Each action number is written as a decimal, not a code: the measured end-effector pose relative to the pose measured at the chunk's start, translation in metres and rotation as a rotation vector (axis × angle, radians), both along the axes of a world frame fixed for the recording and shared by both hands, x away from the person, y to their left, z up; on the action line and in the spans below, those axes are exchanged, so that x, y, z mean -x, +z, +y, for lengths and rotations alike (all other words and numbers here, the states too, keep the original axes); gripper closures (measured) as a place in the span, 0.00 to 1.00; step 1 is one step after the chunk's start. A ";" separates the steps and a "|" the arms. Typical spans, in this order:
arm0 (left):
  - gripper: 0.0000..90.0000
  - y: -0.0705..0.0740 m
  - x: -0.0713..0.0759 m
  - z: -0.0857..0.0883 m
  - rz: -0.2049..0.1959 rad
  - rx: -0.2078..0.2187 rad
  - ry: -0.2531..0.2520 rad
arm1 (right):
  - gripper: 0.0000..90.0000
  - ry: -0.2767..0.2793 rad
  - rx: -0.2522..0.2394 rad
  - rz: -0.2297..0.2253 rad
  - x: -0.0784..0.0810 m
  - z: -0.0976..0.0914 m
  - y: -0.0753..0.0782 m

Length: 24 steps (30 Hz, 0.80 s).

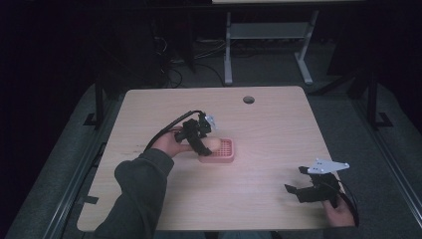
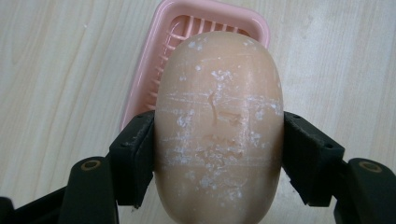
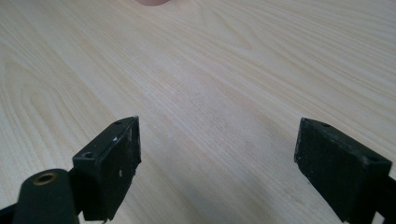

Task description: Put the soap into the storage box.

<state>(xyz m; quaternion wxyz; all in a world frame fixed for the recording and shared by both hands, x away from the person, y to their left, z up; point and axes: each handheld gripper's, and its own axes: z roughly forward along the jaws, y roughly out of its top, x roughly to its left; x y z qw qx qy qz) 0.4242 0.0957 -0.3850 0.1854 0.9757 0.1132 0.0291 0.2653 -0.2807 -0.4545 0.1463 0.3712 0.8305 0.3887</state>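
Gripping soap bar (image 2: 218,126) over pink dish (image 1: 225,154), left gripper (image 1: 203,144), right gripper (image 1: 294,189) wide, pale wood table (image 1: 268,134)

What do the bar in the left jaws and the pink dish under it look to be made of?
The bar looks like hard soap: matte tan, scuffed with white flaky residue and scratch lines. The pink dish looks like moulded plastic: smooth, slightly glossy, with a slatted base. The left hand-held gripper clamps the bar at its sides.
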 end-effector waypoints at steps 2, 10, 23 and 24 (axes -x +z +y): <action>0.36 -0.002 -0.002 -0.002 0.009 0.003 -0.002 | 0.16 -0.001 0.000 -0.002 0.000 -0.001 0.000; 0.36 -0.008 -0.008 -0.007 0.024 0.022 0.004 | 0.16 -0.001 -0.001 0.001 0.000 0.000 0.000; 0.36 -0.019 -0.015 -0.016 0.033 0.016 0.005 | 0.16 -0.001 0.002 0.002 0.000 -0.001 0.000; 0.36 -0.020 -0.015 -0.017 0.033 0.013 0.002 | 0.16 0.000 0.001 0.002 -0.001 -0.001 -0.001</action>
